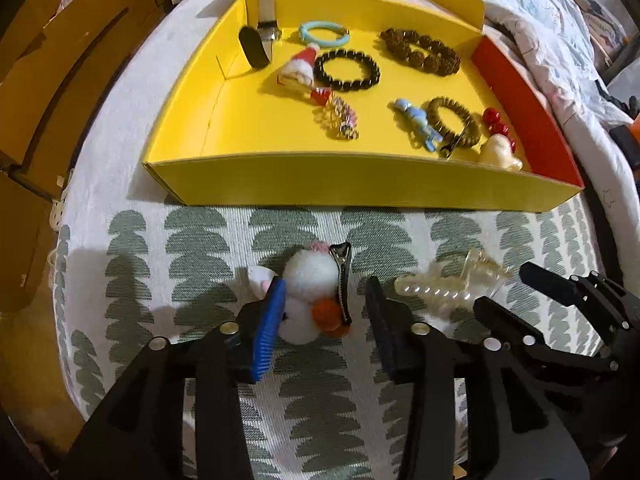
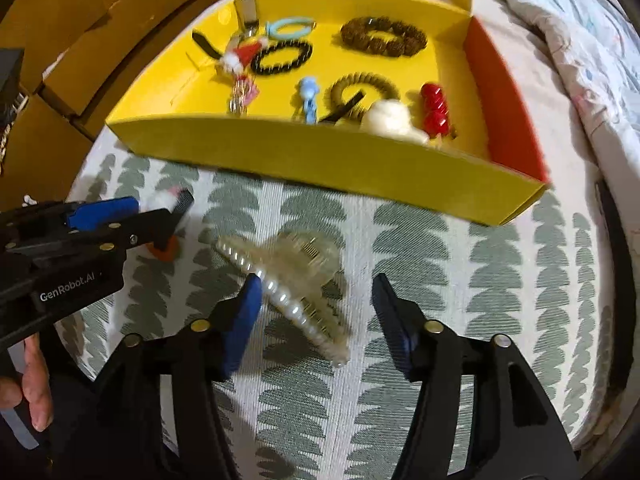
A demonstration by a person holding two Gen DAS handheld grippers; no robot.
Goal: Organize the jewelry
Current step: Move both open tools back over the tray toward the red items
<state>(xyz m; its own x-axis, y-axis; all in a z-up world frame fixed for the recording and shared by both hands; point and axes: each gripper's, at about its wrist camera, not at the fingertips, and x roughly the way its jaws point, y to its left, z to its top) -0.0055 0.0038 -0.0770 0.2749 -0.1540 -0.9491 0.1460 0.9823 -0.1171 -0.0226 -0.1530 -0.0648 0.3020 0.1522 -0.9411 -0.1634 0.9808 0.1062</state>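
Jewelry-wise, your left hand-held gripper (image 1: 326, 320) sat spread wide around the fluffy white hair clip (image 1: 310, 292) on the patterned cloth (image 1: 200, 240), your right hand-held gripper (image 2: 316, 320) gaped around the pearl claw clip (image 2: 288, 288), and farther back bracelets filled the yellow tray (image 1: 360, 182).

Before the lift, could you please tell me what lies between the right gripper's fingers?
In the right wrist view, the clear pearl-trimmed claw hair clip lies on the patterned cloth between the open right gripper's fingers.
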